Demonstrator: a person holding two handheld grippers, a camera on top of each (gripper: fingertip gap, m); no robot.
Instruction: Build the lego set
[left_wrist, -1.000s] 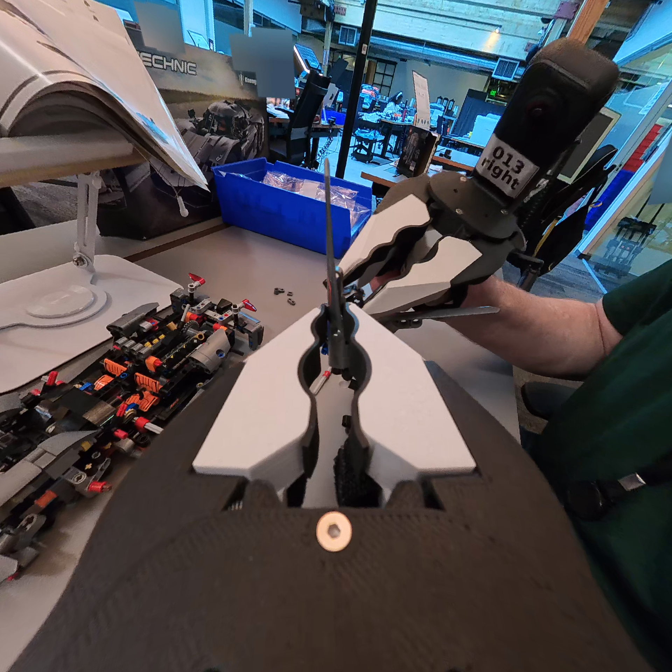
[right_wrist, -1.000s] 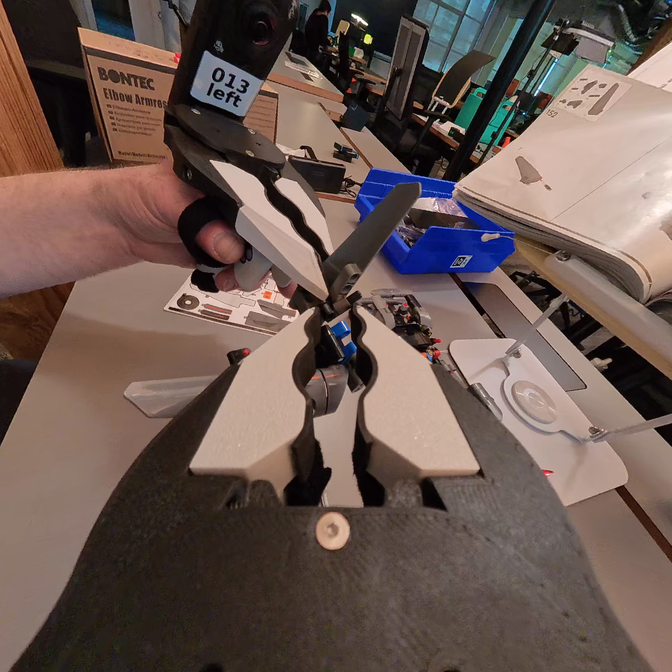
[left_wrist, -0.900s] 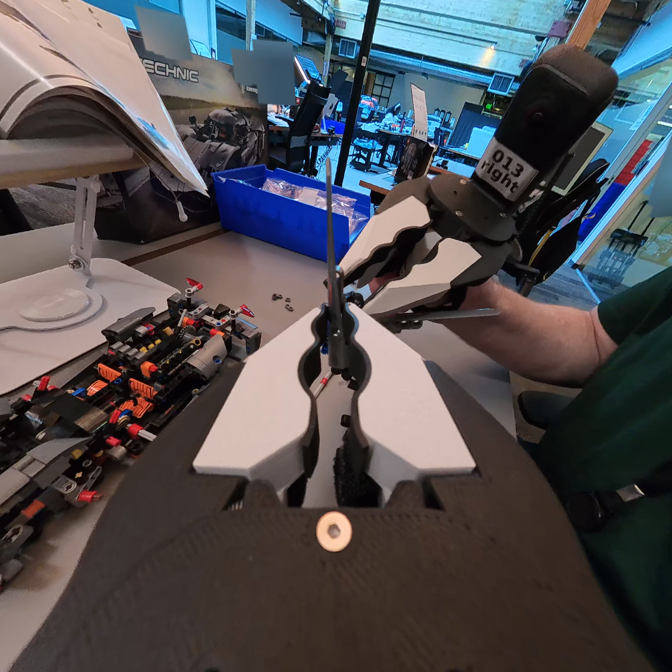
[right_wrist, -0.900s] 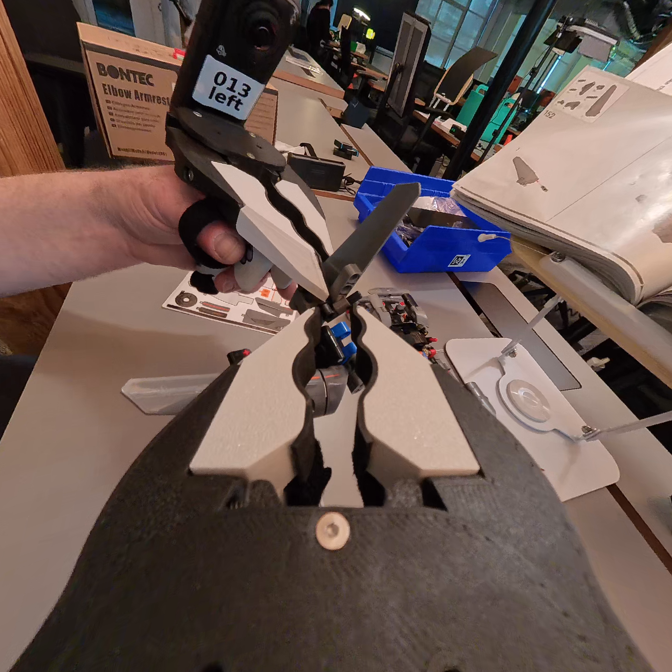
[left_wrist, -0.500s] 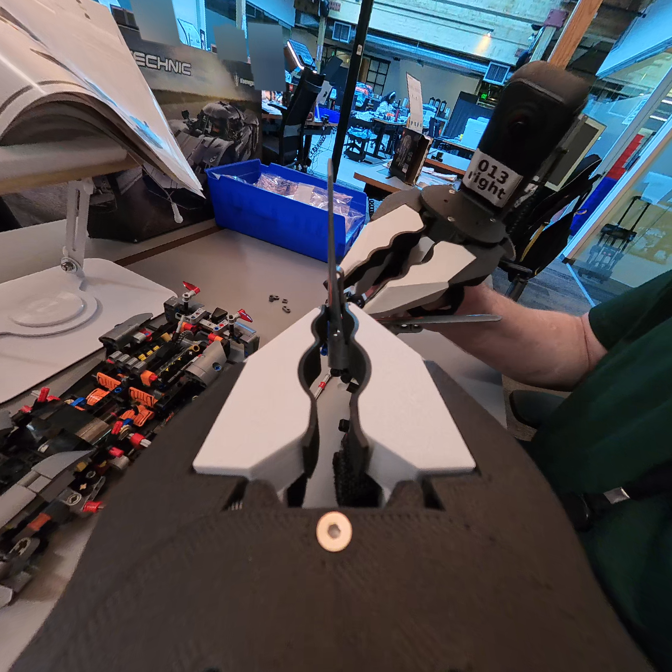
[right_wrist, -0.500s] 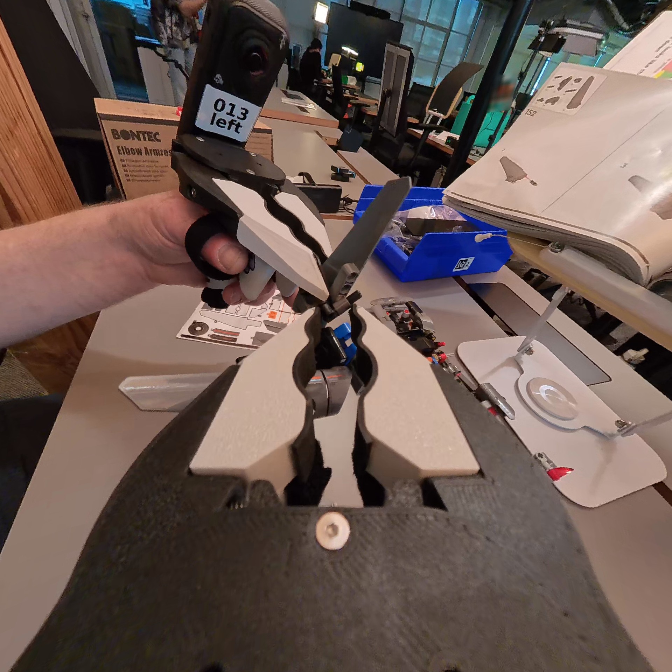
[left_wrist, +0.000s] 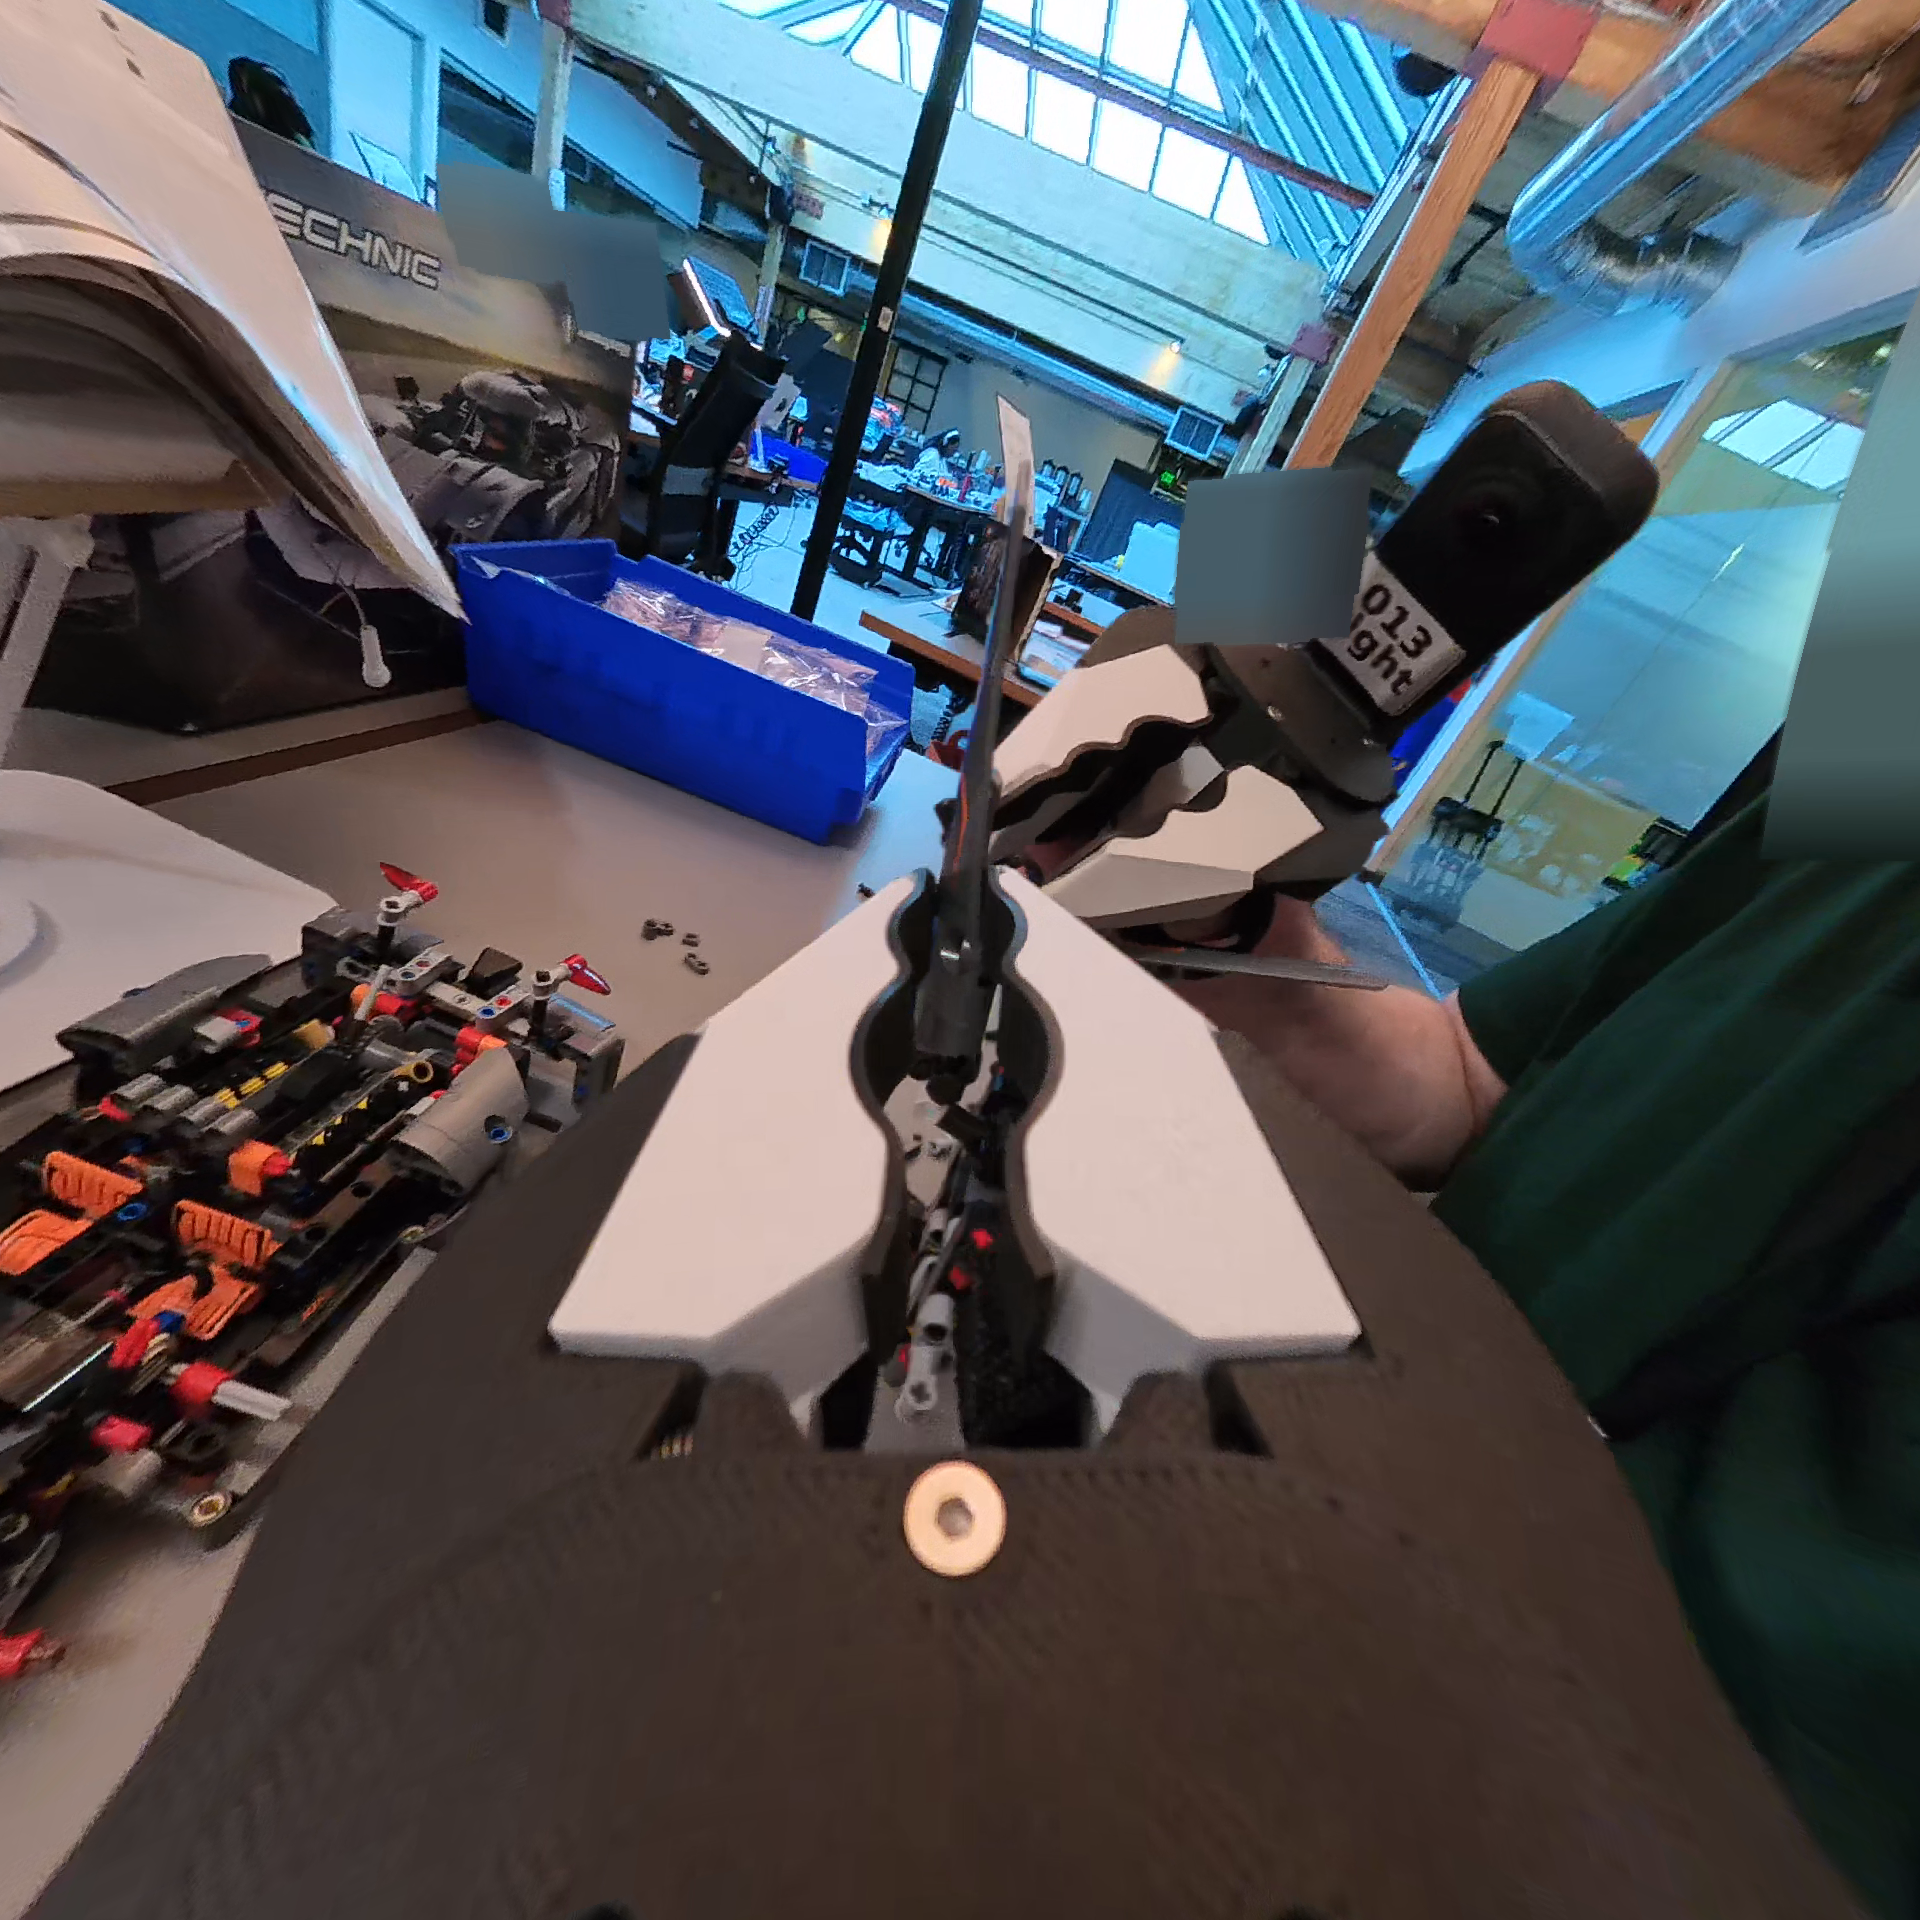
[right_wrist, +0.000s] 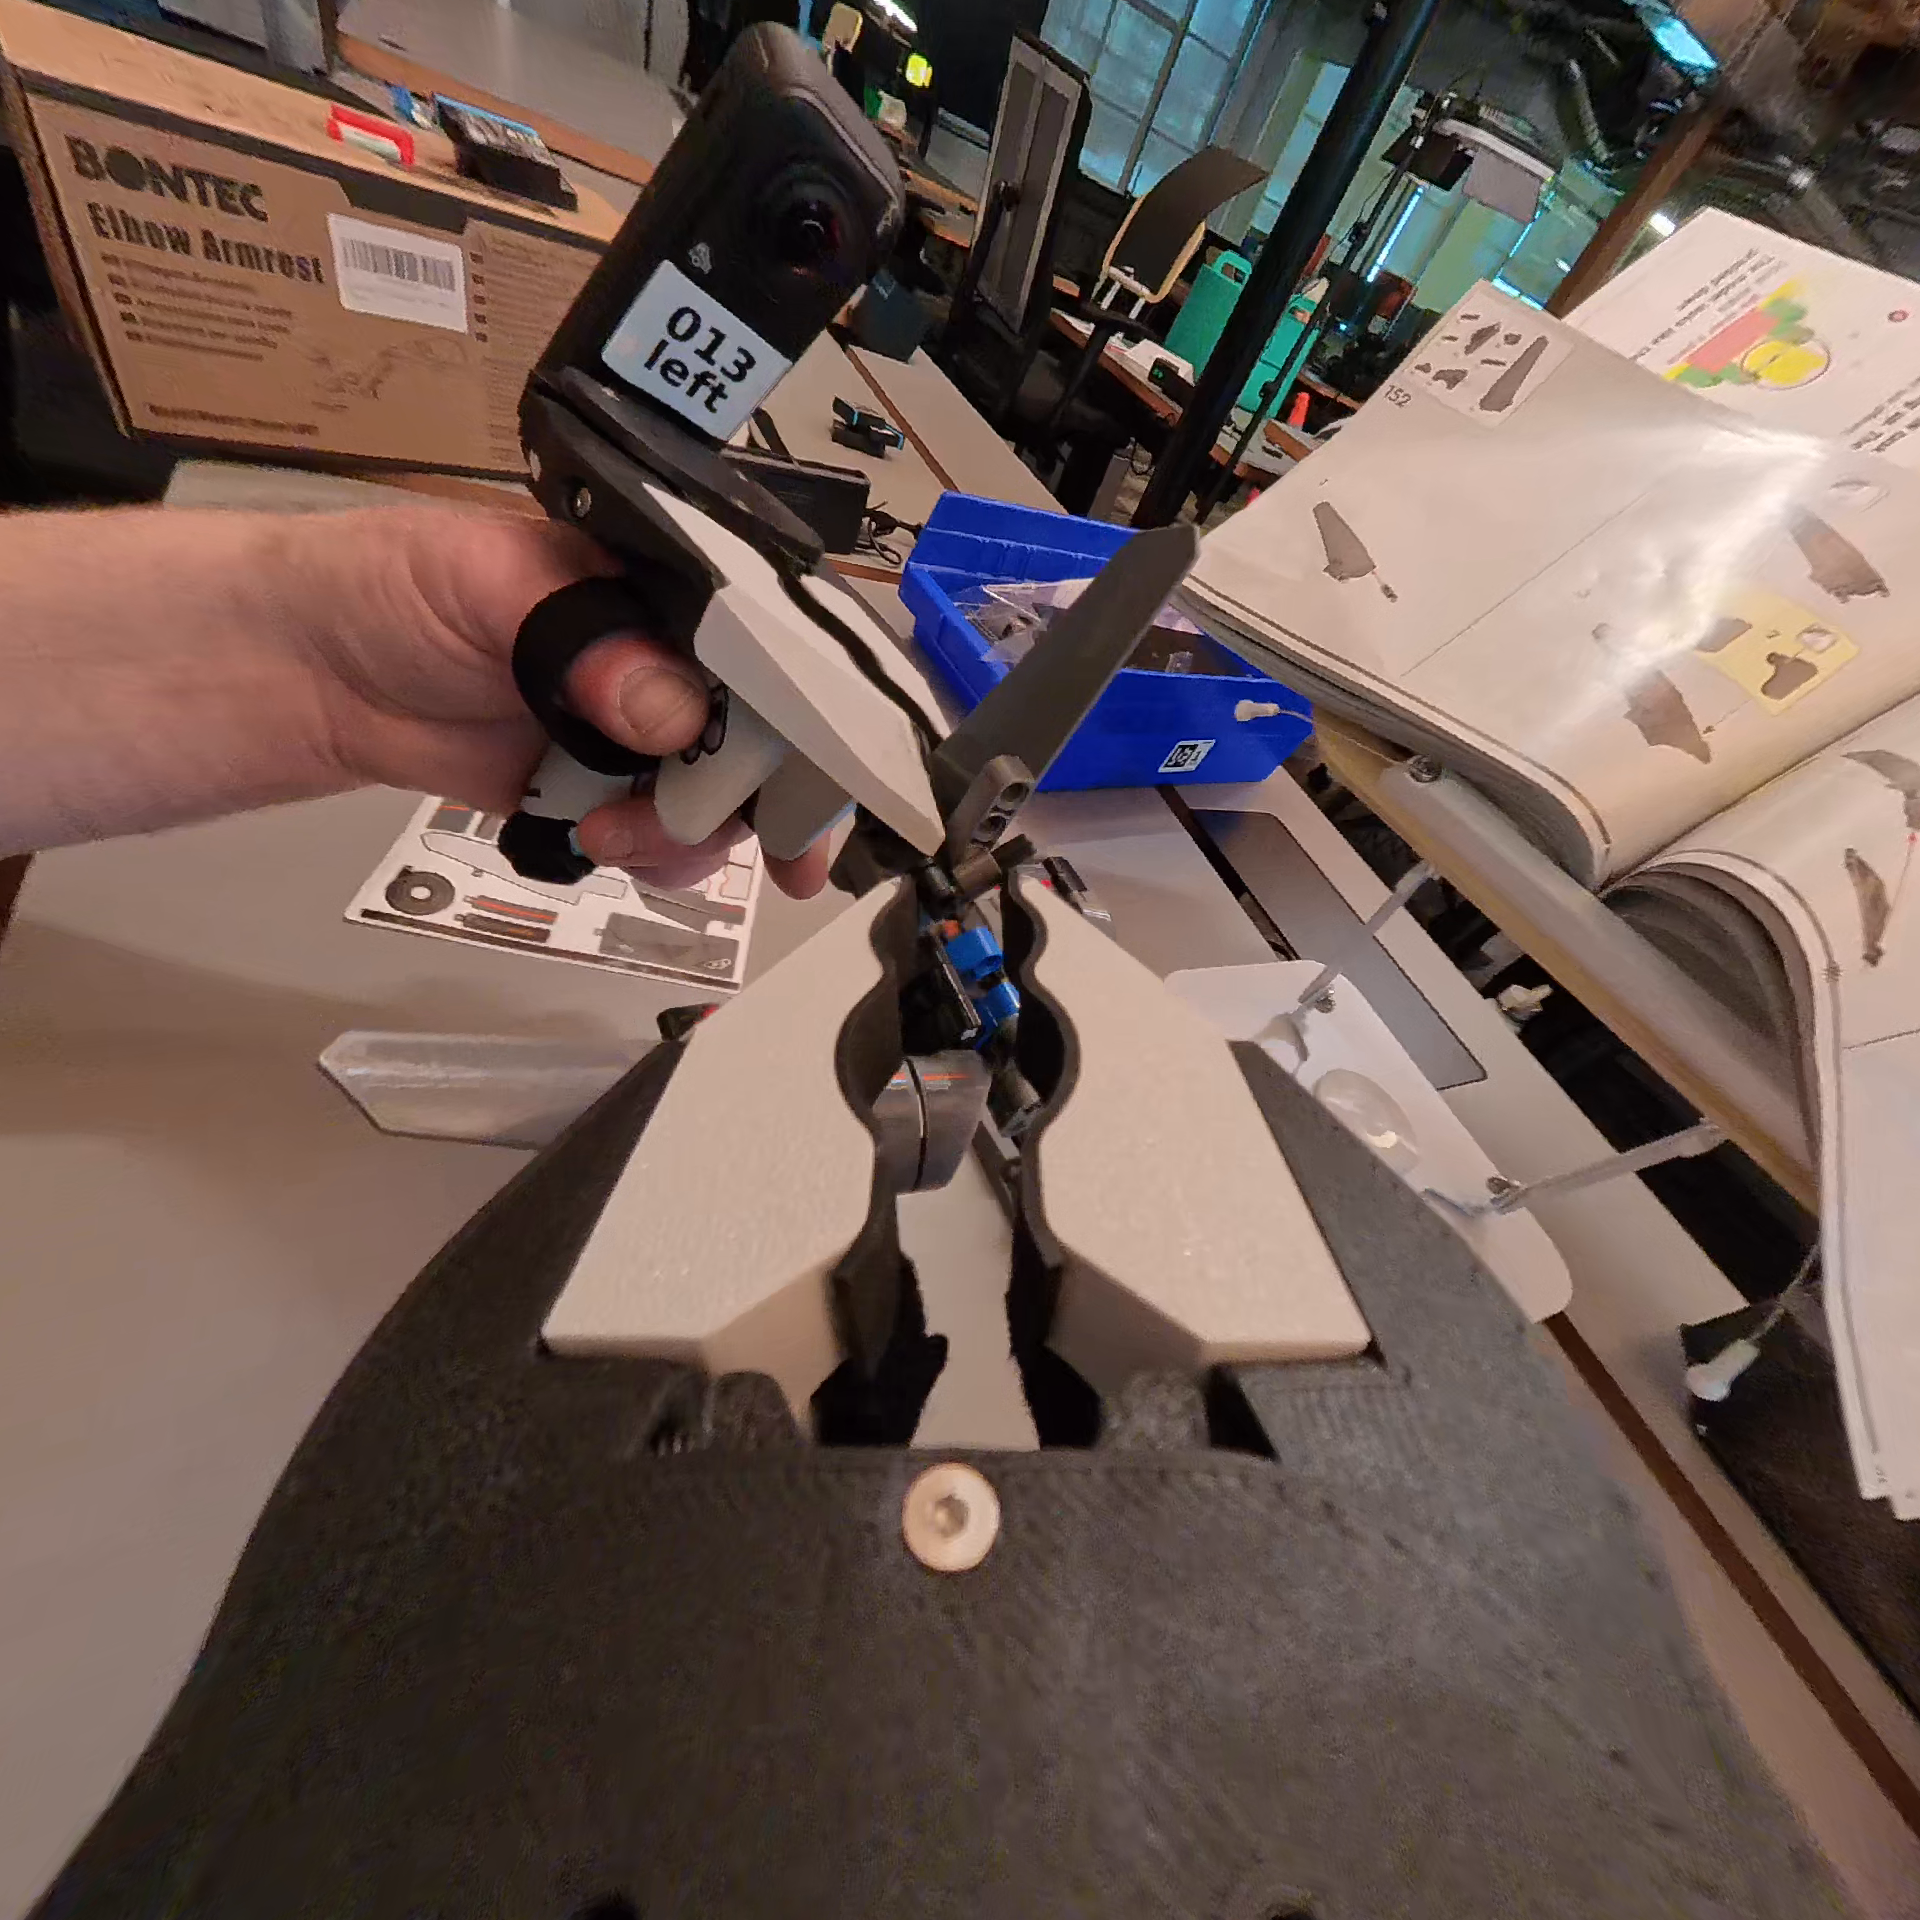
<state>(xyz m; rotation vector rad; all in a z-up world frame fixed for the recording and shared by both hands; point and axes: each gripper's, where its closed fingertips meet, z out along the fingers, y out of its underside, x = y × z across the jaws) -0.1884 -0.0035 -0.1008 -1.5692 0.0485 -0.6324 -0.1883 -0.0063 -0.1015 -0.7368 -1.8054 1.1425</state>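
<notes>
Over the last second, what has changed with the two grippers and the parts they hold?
Both grippers rose and tilted upward together; the left view now shows more ceiling. Nothing was taken or let go. The left gripper stays shut on the grey panel, the right gripper stays shut on the small blue and black assembly, and the two parts still meet at the tips. The car chassis and blue bin lie as before.

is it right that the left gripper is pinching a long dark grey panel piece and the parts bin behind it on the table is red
Not quite. The left gripper does pinch the long dark grey panel piece, but the parts bin behind it is blue, not red; the right wrist view shows this.
</notes>
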